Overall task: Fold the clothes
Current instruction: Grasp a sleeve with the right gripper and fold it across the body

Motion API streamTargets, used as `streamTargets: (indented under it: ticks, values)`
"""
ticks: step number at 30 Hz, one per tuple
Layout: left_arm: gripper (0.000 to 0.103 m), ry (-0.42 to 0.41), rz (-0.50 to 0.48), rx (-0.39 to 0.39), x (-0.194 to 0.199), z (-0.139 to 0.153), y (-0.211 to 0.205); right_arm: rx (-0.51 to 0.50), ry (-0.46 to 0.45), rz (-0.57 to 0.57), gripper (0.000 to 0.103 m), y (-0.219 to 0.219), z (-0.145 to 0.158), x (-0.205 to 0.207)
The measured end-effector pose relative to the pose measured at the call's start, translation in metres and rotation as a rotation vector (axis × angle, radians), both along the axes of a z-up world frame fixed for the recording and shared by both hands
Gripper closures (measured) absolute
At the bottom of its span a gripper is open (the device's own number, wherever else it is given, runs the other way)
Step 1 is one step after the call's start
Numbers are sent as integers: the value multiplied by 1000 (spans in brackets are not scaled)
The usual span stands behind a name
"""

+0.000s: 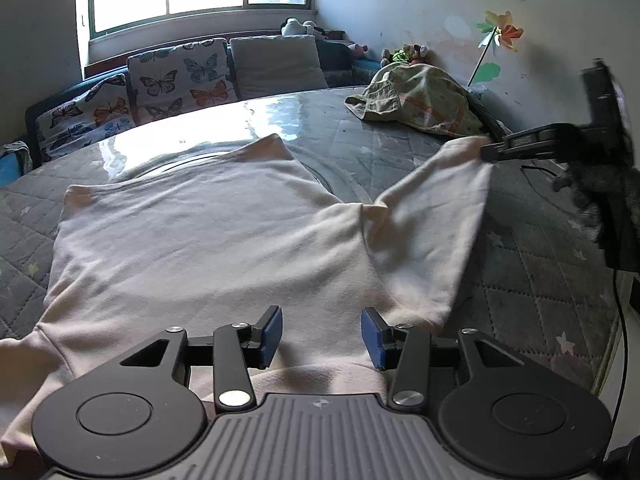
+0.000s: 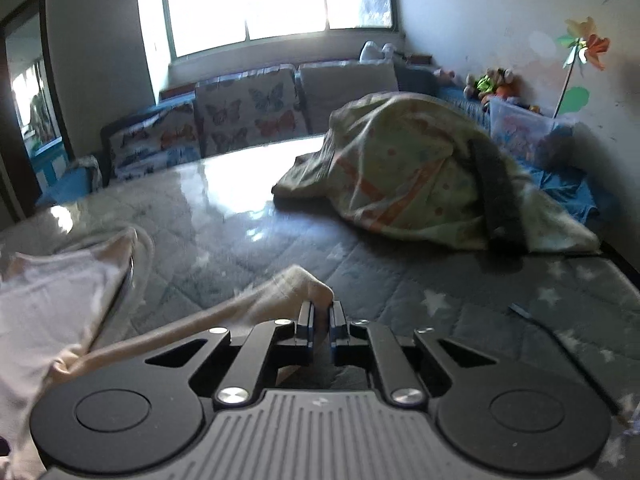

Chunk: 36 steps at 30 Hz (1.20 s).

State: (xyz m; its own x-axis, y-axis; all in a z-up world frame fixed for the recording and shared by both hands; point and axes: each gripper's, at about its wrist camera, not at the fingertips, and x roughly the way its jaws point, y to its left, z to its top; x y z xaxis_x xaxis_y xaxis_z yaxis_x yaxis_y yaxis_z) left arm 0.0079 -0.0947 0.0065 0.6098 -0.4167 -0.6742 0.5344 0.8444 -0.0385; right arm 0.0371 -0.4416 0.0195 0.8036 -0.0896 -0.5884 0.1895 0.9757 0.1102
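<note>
Two sets of fingers are working here, and they are doing different jobs. Our right gripper (image 2: pixel 320 314) is pinching its fingers nearly together on the cuff end of a sleeve (image 2: pixel 296 284), with only the thin fold of cloth between the pads. From the left wrist view we are seeing that same gripper (image 1: pixel 490 152) at the far right, holding the sleeve (image 1: pixel 436 216) stretched out and lifted a little off the bed. Our left gripper (image 1: pixel 321 334) is standing wide apart, blue pads (image 1: pixel 271 334) facing each other with nothing between them, hovering just over the near edge of the pale shirt (image 1: pixel 208 232).

The shirt is lying spread on the quilted mattress (image 1: pixel 540 272), its body mostly flat, its other sleeve trailing off toward the lower left. Beyond it, near the wall, a patterned green blanket (image 2: pixel 400 176) is heaped well apart from the shirt, and butterfly cushions (image 1: pixel 180 76) are lining the far side under the window.

We are judging this as the sleeve fold: the right side is being readied to go across the body. The next move is calling for the right hand to carry the cuff inward over the chest and lay it flat, while the left hand is likely pressing or pinching the near hem so the body is not dragging along with it.
</note>
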Motion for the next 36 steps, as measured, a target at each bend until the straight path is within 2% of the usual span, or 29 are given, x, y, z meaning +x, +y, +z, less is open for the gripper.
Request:
streamTargets:
  ticks: [9,15,22,28,36]
  values:
    - [56,-3,-6,-5,3,-1,-7,12,34,-16,97,-4,-4,-22]
    - [56,-12,-27,-10,4,-3,-12,2,-64,45,97,13,41,-28]
    - [56,-22,-50,-32,0,-5,-9,-39,-146,206,97,71,93,-25]
    - [54,-51,4,-79,-6,7,26,-90,-176,388,97,145,124,-19]
    - [53,-62,160,-111,-11,9,94,-141,-136,611,97,250,117,-7]
